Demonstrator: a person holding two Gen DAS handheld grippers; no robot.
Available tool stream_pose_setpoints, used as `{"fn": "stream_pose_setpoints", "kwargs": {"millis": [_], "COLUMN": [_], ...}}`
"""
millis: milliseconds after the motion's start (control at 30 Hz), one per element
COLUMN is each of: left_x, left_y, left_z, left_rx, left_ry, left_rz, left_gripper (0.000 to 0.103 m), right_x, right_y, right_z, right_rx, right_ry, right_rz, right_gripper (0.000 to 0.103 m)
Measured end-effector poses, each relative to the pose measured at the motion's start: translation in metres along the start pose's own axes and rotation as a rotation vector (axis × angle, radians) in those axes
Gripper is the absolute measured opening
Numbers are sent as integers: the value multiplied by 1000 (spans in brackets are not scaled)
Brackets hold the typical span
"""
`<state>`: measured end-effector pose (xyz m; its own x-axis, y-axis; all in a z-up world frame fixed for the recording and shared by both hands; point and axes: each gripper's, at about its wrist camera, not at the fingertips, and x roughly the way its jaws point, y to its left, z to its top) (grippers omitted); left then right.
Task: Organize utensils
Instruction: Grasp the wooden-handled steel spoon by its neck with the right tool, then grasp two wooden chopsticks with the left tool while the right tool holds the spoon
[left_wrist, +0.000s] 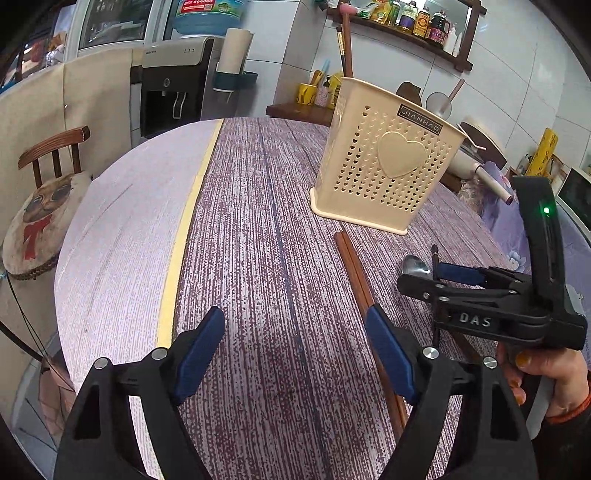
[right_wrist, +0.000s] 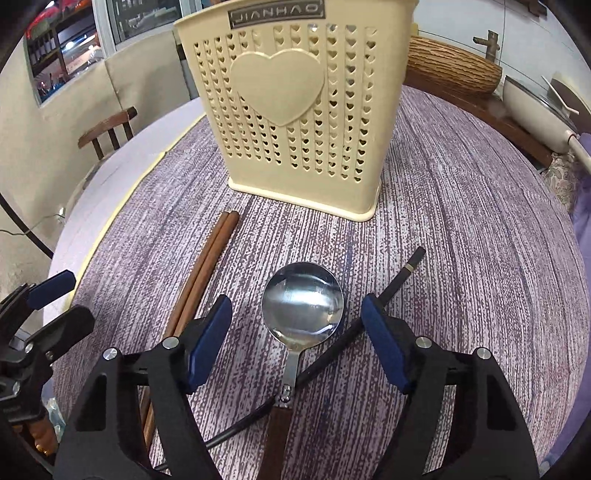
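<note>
A cream perforated utensil holder (left_wrist: 388, 162) with a heart on its front stands upright on the purple-streaked table; it also shows in the right wrist view (right_wrist: 299, 110). A pair of brown chopsticks (left_wrist: 354, 269) (right_wrist: 207, 266) lies on the table in front of it. A metal spoon (right_wrist: 303, 299) with a brown handle lies between the open fingers of my right gripper (right_wrist: 295, 336), and its bowl shows in the left wrist view (left_wrist: 413, 266). A black chopstick (right_wrist: 391, 288) lies slanted under the spoon's neck. My left gripper (left_wrist: 295, 347) is open and empty, left of the brown chopsticks. The right gripper also shows in the left wrist view (left_wrist: 436, 277).
The table (left_wrist: 258, 258) has a pale strip and a yellow band on its left part. A wooden chair (left_wrist: 51, 192) with a cushion stands at the left. A water dispenser (left_wrist: 173, 85) and a shelf of bottles (left_wrist: 410, 18) are behind. A rolling pin (left_wrist: 487, 177) lies at the right.
</note>
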<state>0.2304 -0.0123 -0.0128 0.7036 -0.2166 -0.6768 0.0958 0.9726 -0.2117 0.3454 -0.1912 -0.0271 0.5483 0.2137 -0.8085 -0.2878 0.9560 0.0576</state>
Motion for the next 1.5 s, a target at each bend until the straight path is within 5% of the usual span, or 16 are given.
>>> {"fn": "stream_pose_setpoints", "kwargs": {"millis": [500,833,1200,1500], "left_x": [4,6,27,35], "left_y": [-3,-11,-30,-48], "left_z": [-2,-3,-4,-6], "left_rx": [17,44,92,194], "left_ry": [19,34,112,124], "left_rz": [-1,-10,-55,29], "left_gripper": [78,76,51,44], "right_x": [11,-15,-46,-48], "right_y": [15,3,-41,-45], "right_z": [3,-10,-36,-56], "right_rx": [0,68,179,202], "right_ry": [51,-21,-66,-69], "right_rz": [-45,18,-78,-90], "right_gripper": [48,48,48,48]}}
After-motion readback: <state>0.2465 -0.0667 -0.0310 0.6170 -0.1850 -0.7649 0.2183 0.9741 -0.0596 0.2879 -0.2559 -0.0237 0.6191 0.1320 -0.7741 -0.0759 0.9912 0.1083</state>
